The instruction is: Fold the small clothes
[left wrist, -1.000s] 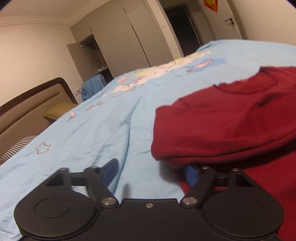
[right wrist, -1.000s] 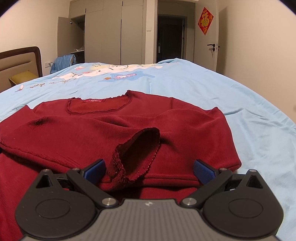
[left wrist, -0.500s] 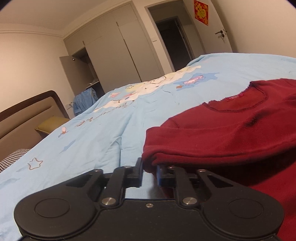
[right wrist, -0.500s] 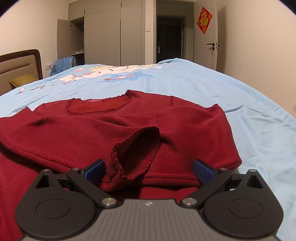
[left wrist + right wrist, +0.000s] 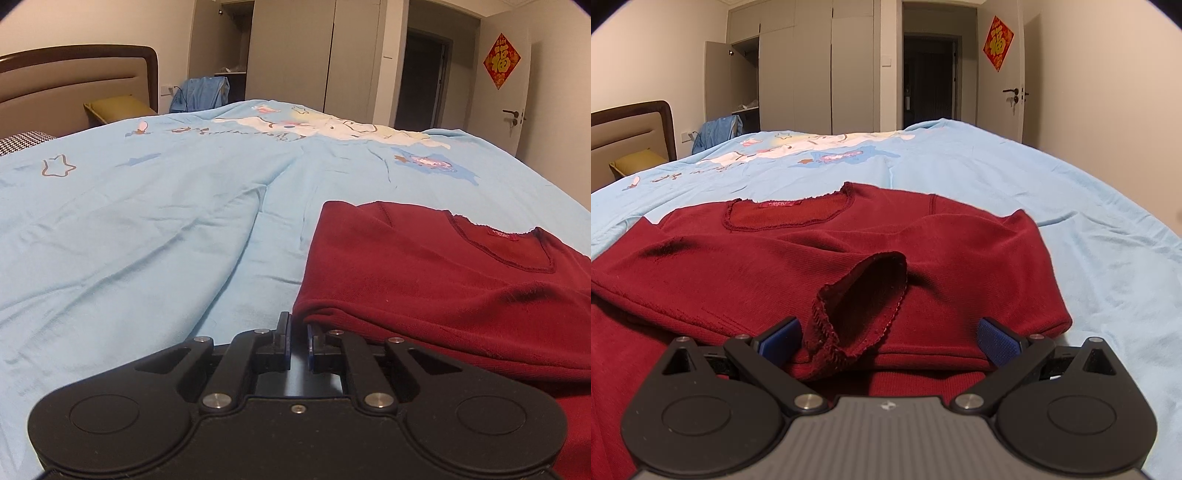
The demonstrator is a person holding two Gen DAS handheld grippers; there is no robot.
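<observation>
A dark red knit sweater point(image 5: 849, 258) lies on the light blue bedspread point(image 5: 1071, 206), both sleeves folded across its chest. One sleeve cuff point(image 5: 860, 299) gapes open in the right wrist view. My right gripper point(image 5: 886, 338) is open, its blue pads on either side of that cuff. In the left wrist view the sweater point(image 5: 443, 273) fills the right side. My left gripper point(image 5: 298, 341) is shut at the folded left edge of the sweater; a narrow gap shows between the pads and I see no cloth in it.
A brown headboard point(image 5: 74, 81) and yellow pillow point(image 5: 118, 107) stand at the far left. Wardrobes point(image 5: 812, 66), a dark doorway point(image 5: 929, 77) and a white door point(image 5: 1012, 92) lie beyond the bed. Bare bedspread point(image 5: 129, 229) spreads left of the sweater.
My left gripper closed from wide open and swung to the left edge of the sweater, now seen level. My right gripper stayed open around the cuff.
</observation>
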